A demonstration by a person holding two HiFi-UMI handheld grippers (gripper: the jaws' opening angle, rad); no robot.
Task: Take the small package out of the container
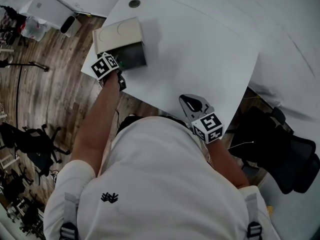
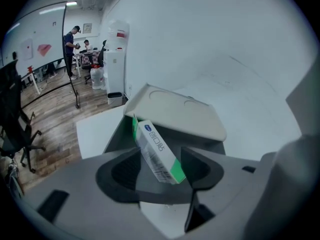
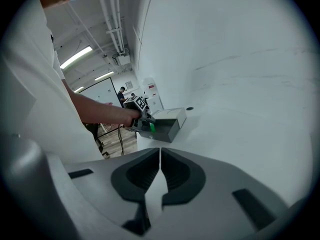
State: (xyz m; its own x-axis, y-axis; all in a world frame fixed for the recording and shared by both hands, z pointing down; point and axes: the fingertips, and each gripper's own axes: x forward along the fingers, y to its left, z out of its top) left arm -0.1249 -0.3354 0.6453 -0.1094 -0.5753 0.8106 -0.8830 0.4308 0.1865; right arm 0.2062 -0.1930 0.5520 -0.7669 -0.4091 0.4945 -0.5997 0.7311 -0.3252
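Note:
The container, a grey box with a cream lid tilted up, sits near the far left corner of the white table. A small white and green package leans upright inside it. My left gripper reaches into the box's open side, jaws spread wide on either side of the package with gaps showing, pads not pressing it. In the head view that left gripper is at the box's near edge. My right gripper hovers over the table's near edge, jaws together and empty. From there I see the container and the package's green end.
A round cable hole lies in the table beyond the box. The table's left edge runs close beside the container, with wood floor below. A black office chair stands at the right. A water dispenser and people are far off.

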